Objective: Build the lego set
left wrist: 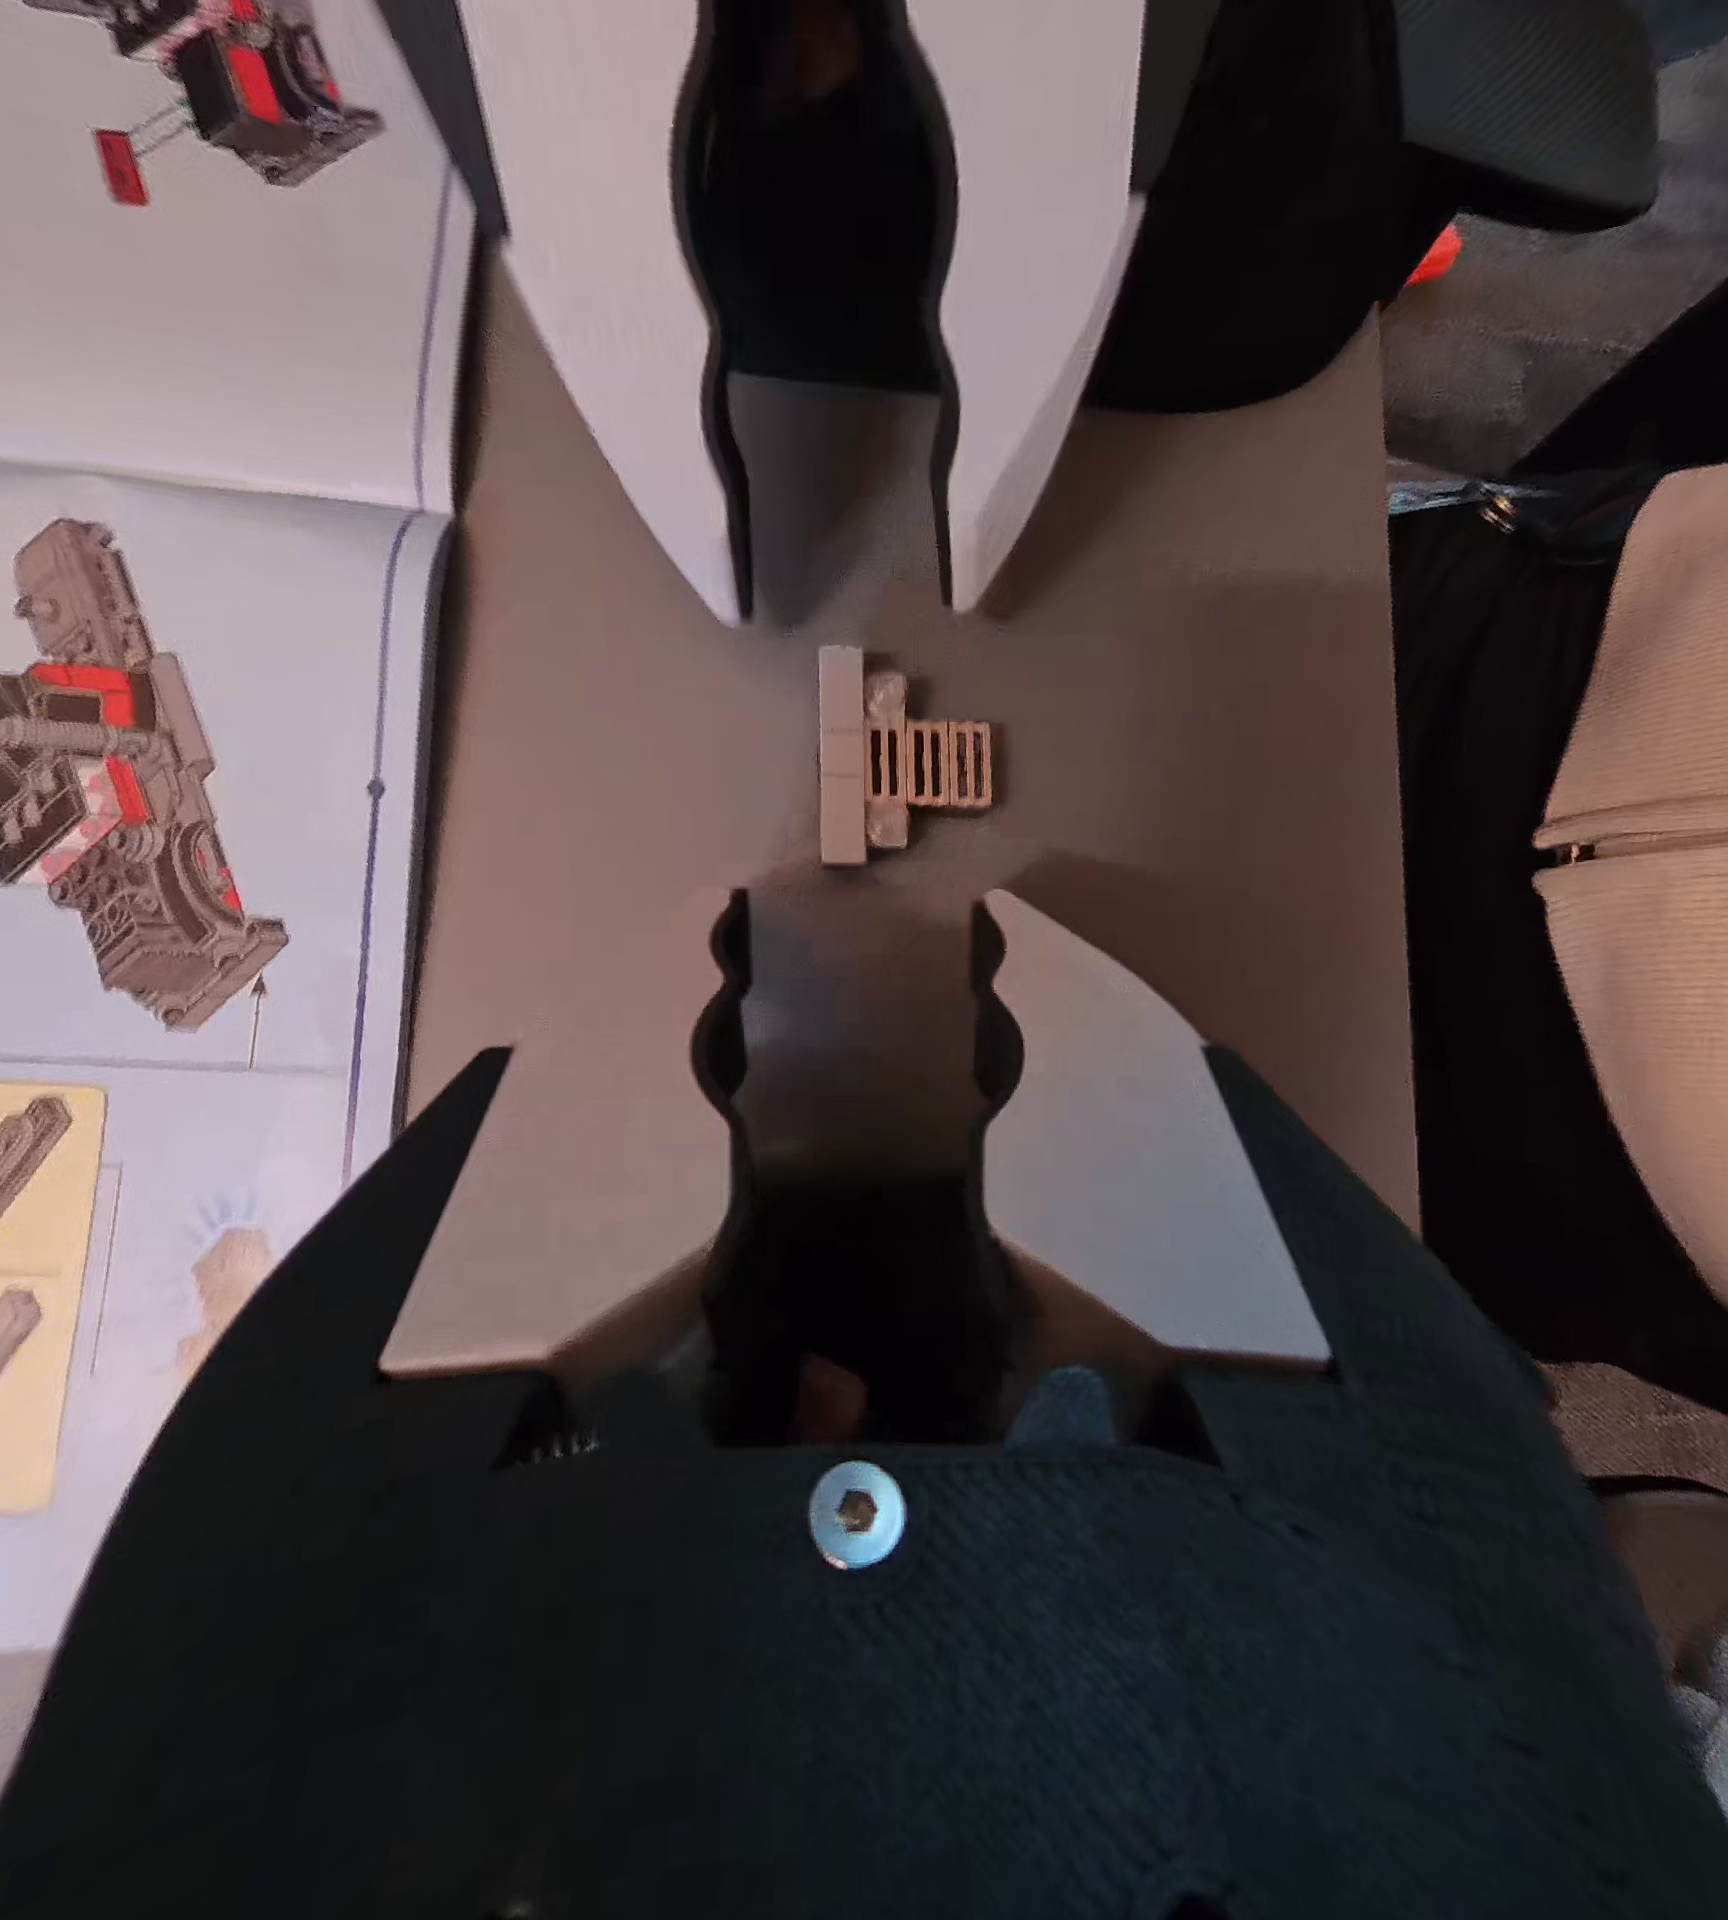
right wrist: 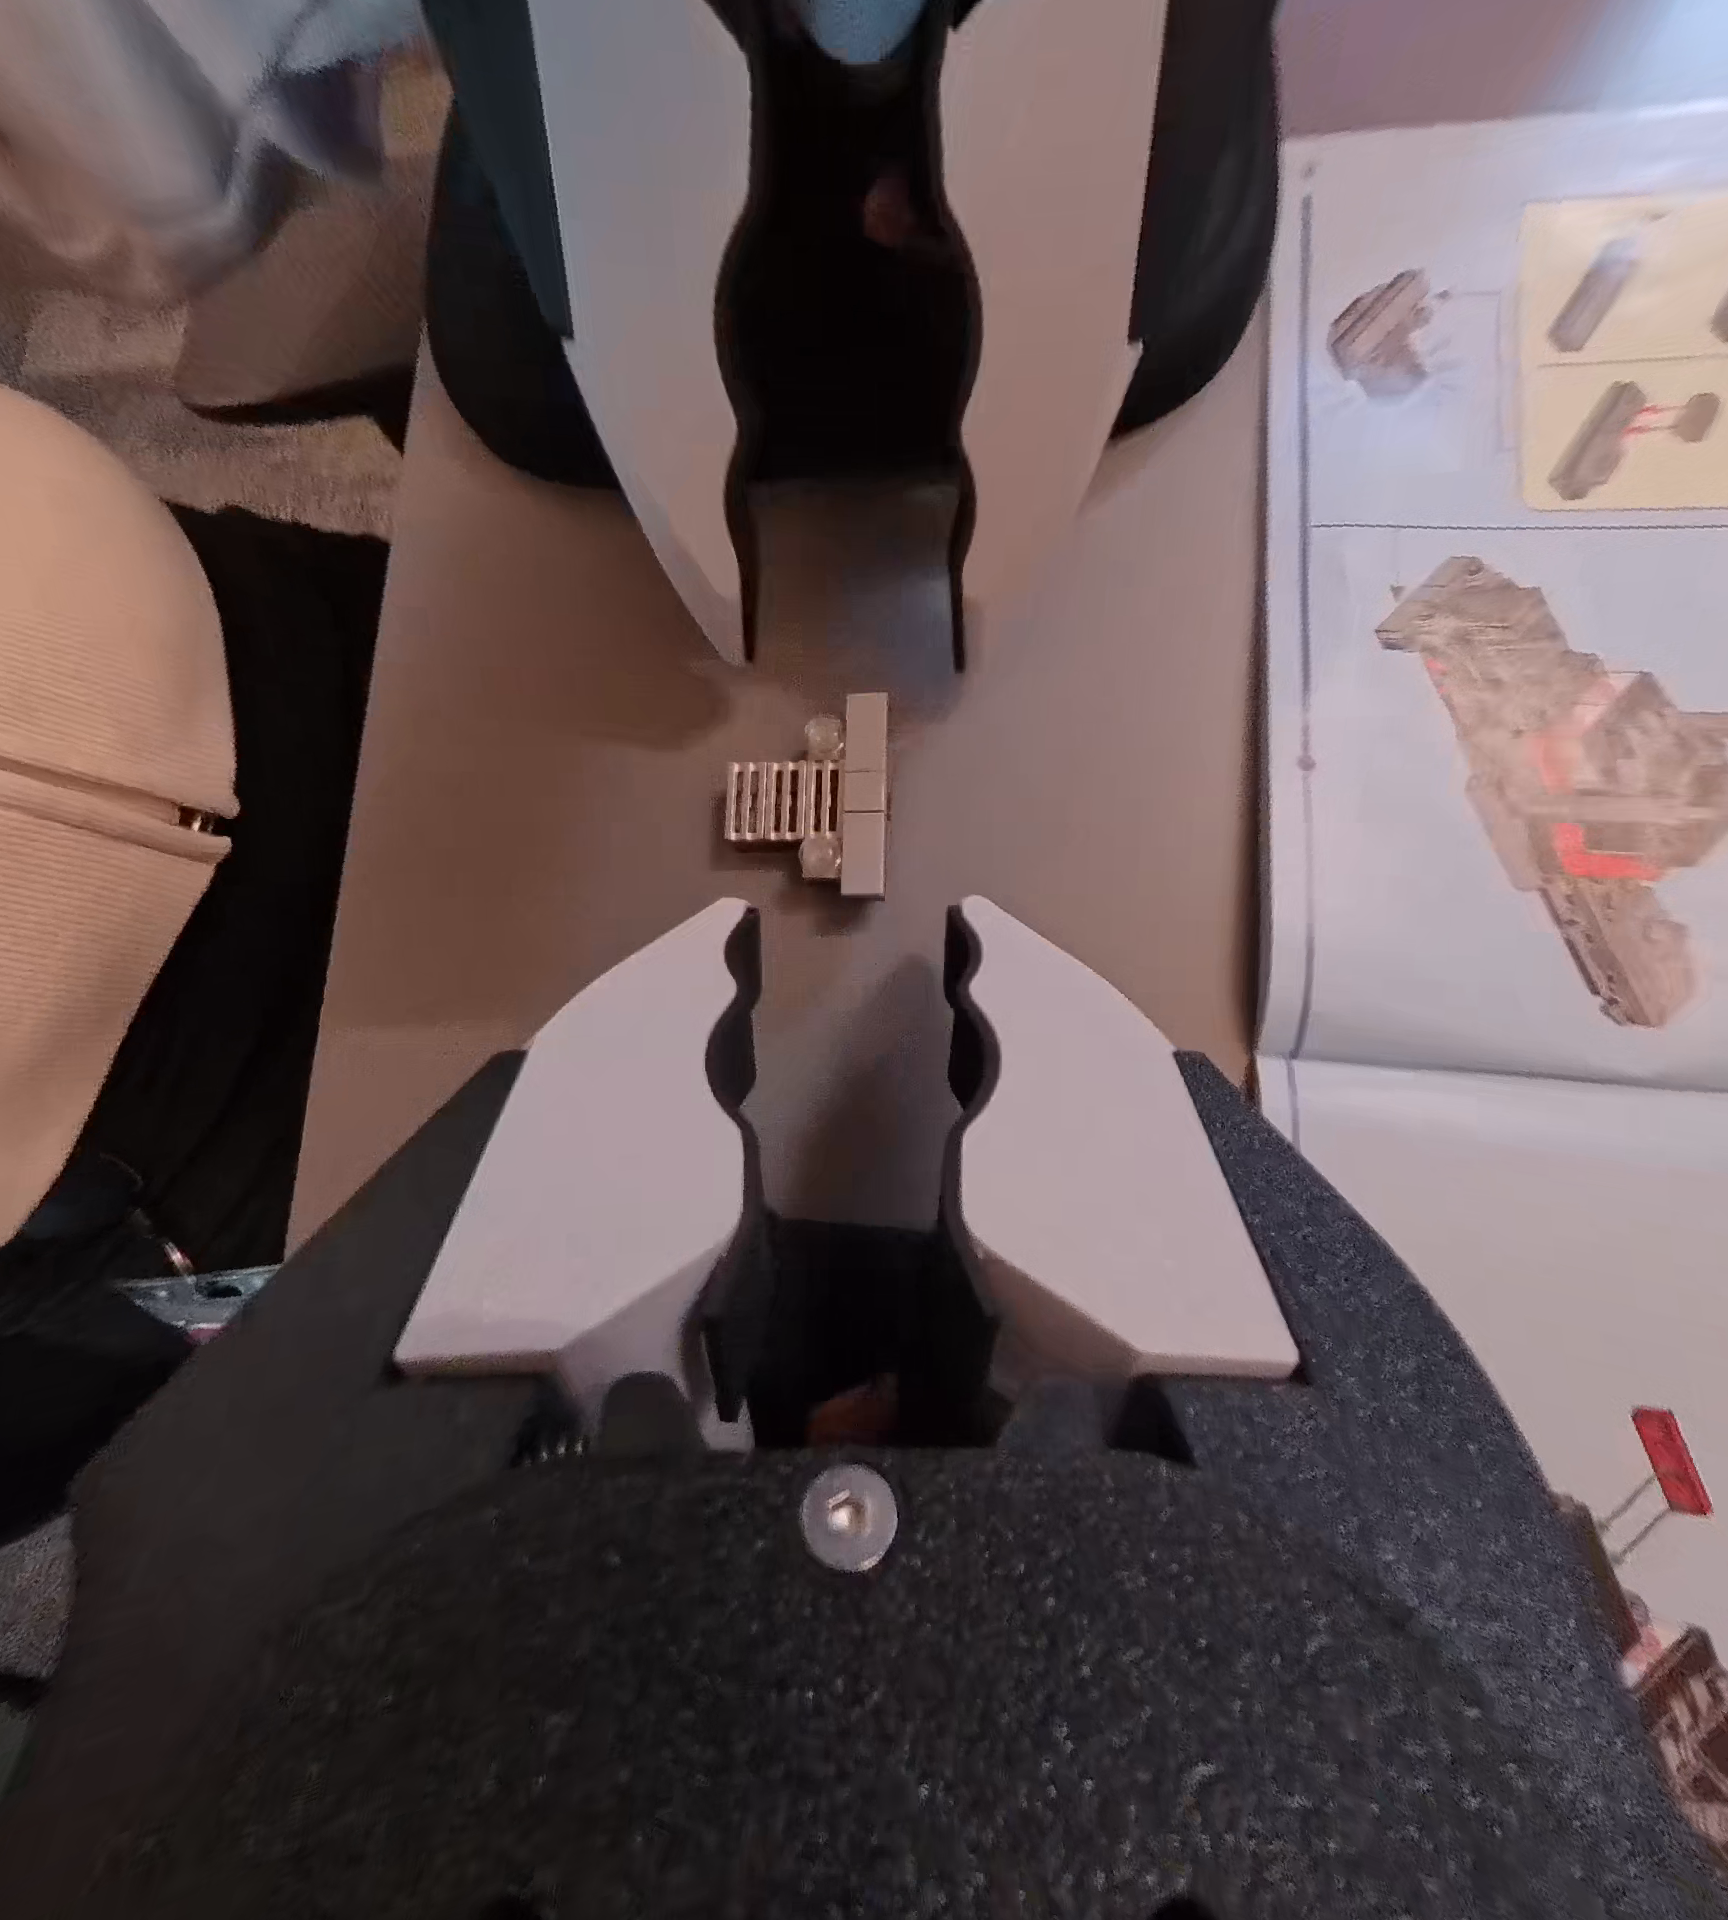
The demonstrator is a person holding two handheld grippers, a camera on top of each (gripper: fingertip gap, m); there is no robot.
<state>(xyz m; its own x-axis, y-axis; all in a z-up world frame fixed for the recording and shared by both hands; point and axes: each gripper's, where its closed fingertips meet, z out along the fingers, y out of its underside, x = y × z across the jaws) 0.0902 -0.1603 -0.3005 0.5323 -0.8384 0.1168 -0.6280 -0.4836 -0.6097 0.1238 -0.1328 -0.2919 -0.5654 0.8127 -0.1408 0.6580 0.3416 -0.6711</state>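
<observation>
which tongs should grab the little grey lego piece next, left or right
Right tongs, marginally: the grey lego piece lies just off their open tips. Left tongs are open too, about as near.

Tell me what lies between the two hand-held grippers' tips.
Only the small grey lego assembly with grille tiles, on the bare brown table; both wrist views show it, neither open gripper touching.

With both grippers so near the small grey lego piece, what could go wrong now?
1. The small grey lego assembly lies loose on the brown table, held by neither gripper; a nudge may slide it away.
2. The left gripper and right gripper face each other closely, so they might collide.
3. The clear round studs look delicate; squeezing there may pop them off.
</observation>
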